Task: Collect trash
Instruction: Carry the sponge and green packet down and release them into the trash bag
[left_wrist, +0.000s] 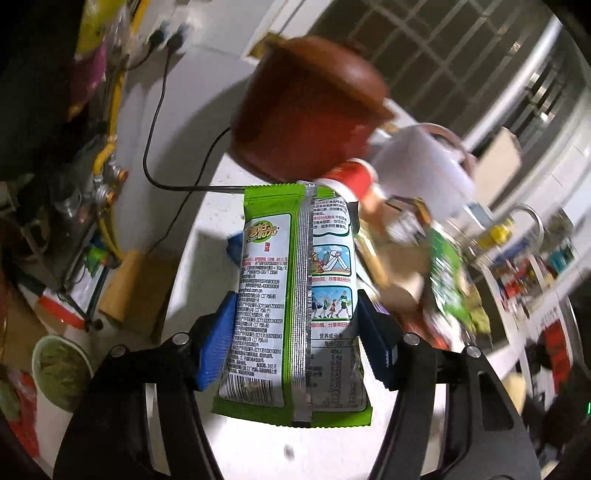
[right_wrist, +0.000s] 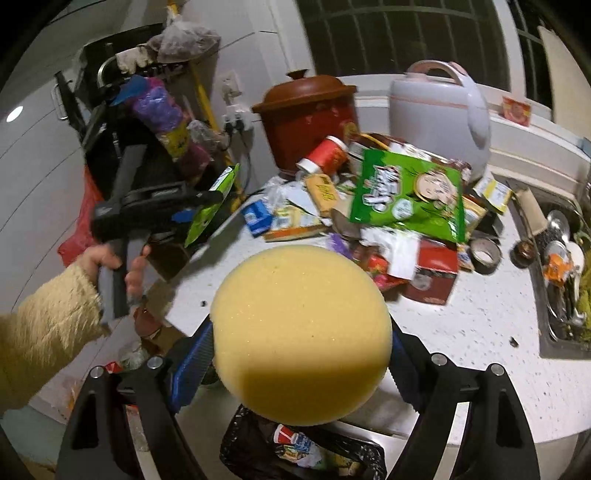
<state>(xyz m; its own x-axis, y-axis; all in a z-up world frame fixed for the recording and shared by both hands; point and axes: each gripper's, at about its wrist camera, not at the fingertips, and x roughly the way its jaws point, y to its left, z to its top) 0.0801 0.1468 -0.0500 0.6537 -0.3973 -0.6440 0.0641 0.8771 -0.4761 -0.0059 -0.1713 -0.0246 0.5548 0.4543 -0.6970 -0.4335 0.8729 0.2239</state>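
Observation:
My left gripper (left_wrist: 295, 332) is shut on a green and white snack wrapper (left_wrist: 291, 295), held in the air over the left end of the white counter (left_wrist: 207, 221). The same gripper and wrapper (right_wrist: 214, 199) show at the left of the right wrist view, in a person's hand. My right gripper (right_wrist: 301, 350) is shut on a round yellow sponge (right_wrist: 301, 332), held above the counter's front edge. A heap of trash (right_wrist: 388, 206) lies on the counter beyond it, topped by a large green bag (right_wrist: 410, 192). A black trash bag (right_wrist: 303, 450) with wrappers inside sits below the sponge.
A brown clay pot (right_wrist: 306, 114) and a white rice cooker (right_wrist: 439, 107) stand behind the heap. A red cup (right_wrist: 325, 155) lies on its side by the pot. A sink (right_wrist: 565, 280) with dishes is at the right. Power cords (left_wrist: 155, 122) run along the wall at left.

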